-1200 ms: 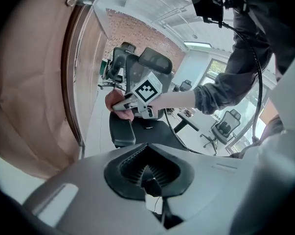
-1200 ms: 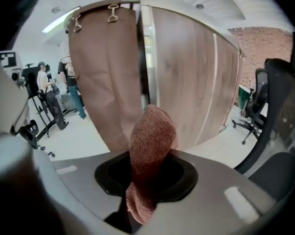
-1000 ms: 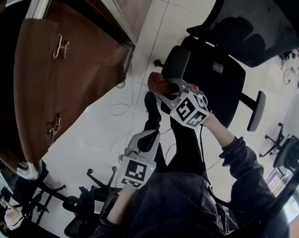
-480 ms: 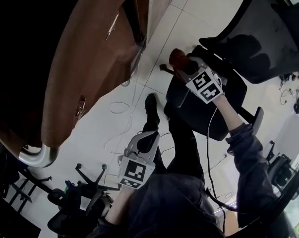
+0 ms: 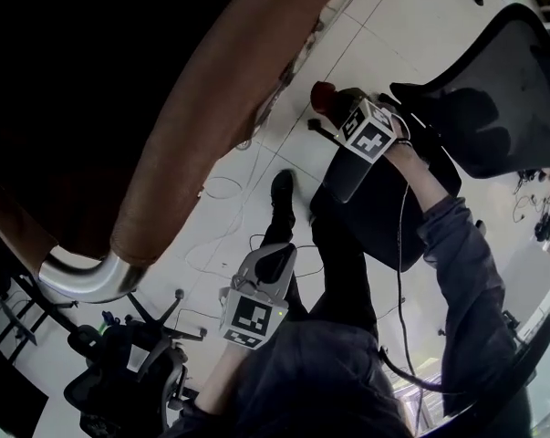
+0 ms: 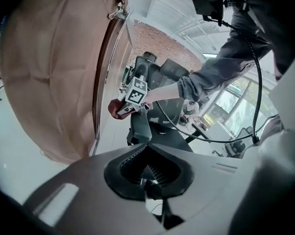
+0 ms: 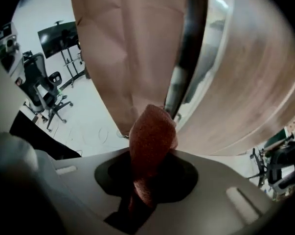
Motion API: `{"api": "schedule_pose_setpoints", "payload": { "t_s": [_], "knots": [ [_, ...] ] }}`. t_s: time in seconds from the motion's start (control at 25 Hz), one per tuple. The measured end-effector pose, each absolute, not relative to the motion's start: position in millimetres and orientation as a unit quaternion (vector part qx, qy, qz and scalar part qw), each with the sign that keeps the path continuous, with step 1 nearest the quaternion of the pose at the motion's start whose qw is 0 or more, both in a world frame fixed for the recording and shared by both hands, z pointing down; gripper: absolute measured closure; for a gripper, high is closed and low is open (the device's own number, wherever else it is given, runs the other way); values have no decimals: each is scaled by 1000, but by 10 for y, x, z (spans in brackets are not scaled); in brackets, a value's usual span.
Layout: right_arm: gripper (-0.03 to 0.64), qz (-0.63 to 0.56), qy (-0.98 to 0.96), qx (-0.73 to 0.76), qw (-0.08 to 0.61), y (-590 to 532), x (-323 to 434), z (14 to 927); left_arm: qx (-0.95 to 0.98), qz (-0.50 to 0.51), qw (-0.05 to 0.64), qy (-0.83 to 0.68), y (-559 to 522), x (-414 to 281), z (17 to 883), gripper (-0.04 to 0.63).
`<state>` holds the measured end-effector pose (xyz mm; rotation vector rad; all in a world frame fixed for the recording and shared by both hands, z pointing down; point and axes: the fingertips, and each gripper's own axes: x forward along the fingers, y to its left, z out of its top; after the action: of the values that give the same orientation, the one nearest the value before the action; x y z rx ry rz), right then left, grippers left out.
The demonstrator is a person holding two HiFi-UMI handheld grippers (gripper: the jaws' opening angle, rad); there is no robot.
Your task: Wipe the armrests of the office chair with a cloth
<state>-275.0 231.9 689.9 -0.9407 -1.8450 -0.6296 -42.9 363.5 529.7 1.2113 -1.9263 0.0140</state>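
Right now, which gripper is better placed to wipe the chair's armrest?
The right gripper: its jaws are shut on the red cloth, and it is right at the armrest. The left gripper is shut, empty, and low by the person's leg, away from the chair.

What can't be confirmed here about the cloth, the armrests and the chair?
1. Whether the cloth touches the armrest: in head view the right gripper covers the contact; right gripper view shows only cloth and brown panel.
2. Second armrest: head view, the person's sleeve covers that side.
3. Chair base: head view, hidden under the seat.
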Motion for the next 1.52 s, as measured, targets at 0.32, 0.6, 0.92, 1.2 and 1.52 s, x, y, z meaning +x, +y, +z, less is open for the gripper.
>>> {"api": "schedule_pose_setpoints", "payload": {
  "t_s": [0.32, 0.6, 0.92, 1.2, 1.52],
  "knots": [
    [528, -306, -659, -436, 531, 2593, -2524, 7399, 463, -3, 427, -777, 3647, -473, 5349, 580],
    [528, -246, -724, -421, 488, 2641, -2581, 6719, 481, 0, 418, -771, 3529, -530, 5299, 580],
    [528, -183, -785, -376, 457, 2347, -2285, 6215, 506, 7, 413, -757, 3386, -593, 5272, 580],
    [528, -259, -711, -403, 515, 2394, -2321, 6884, 509, 12, 416, -754, 3498, -623, 5313, 580],
    [528, -306, -635, -416, 574, 2640, -2512, 7462, 503, 11, 417, -757, 3560, -618, 5347, 580]
  ]
}}
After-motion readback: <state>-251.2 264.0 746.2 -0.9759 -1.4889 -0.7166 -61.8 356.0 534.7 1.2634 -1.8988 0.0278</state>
